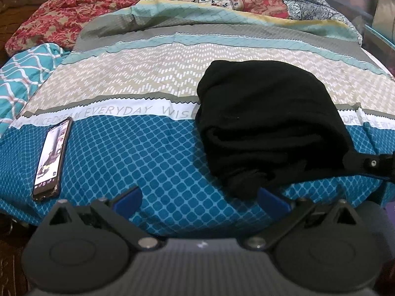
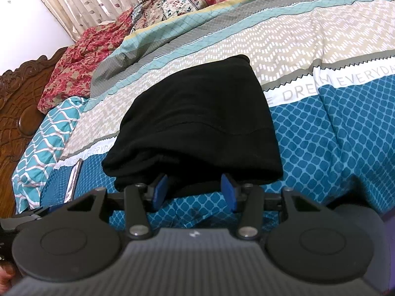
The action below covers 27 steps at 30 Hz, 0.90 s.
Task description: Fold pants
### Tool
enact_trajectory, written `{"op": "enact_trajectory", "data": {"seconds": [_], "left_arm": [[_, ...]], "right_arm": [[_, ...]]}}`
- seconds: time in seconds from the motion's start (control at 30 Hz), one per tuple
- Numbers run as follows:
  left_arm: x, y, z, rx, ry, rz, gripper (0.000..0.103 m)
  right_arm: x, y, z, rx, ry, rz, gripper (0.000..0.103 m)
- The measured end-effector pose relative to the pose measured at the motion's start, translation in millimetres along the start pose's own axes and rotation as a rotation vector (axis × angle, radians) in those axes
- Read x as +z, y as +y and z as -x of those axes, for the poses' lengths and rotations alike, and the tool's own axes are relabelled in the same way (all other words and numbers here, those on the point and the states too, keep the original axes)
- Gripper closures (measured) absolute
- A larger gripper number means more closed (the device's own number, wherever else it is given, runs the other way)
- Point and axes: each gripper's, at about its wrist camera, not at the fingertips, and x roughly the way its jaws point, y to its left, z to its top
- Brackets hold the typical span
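Left gripper (image 1: 200,199): nearest the lens, blue pads spread wide, released, nothing between them. It sits low over the blue-checked band at the near edge of the bed (image 1: 153,162). Its right pad (image 1: 271,201) lies just beside the near left corner of the pants (image 1: 266,123); contact cannot be judged.

Right gripper (image 2: 193,191): jaws apart, released. Both pads (image 2: 159,190) stand at the near edge of the pants (image 2: 197,123), where the stacked layers show; whether they touch the cloth cannot be told. In the left view, part of this gripper (image 1: 370,164) shows at the pants' near right corner.

Pants: black, folded into a thick bundle, lying flat on the bed toward its near right part. Long axis runs from the near edge away toward the far side, slightly angled. The far end is rounded and smooth and rests on the beige patterned band; the near end, with layered edges, rests on the blue-checked band. The bundle crosses the white lettered stripe.

Phone (image 1: 50,157): screen lit, face up, on the blue band near the bed's left edge, well apart from the pants, long axis also running near-to-far.

Red floral cloth (image 1: 56,22) is bunched at the far left of the bed; carved wooden headboard (image 2: 17,103) beyond it.
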Motion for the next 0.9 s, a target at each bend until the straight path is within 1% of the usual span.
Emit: {"op": "enact_trajectory", "data": {"seconds": [0.17,0.27,0.37,0.9], "left_arm": [[-1.9,1.1,-1.6,0.021,0.009,0.000,0.000],[-2.7,2.9,-4.6,0.028,0.036,0.012,0.000],[-4.2,4.2,-4.3,0.047,0.034,0.016,0.000],[-10.3,4.3,-1.8,0.057,0.032,0.005,0.000]], "right_arm": [[-1.1,-1.4,0.9,0.004,0.001,-0.007,0.052],[-1.7,-2.9,1.5,0.007,0.003,-0.009,0.052],[-2.7,-2.7,2.6,0.009,0.002,-0.011,0.052],[-4.6,-5.7,8.6,0.016,-0.004,-0.007,0.052]]}}
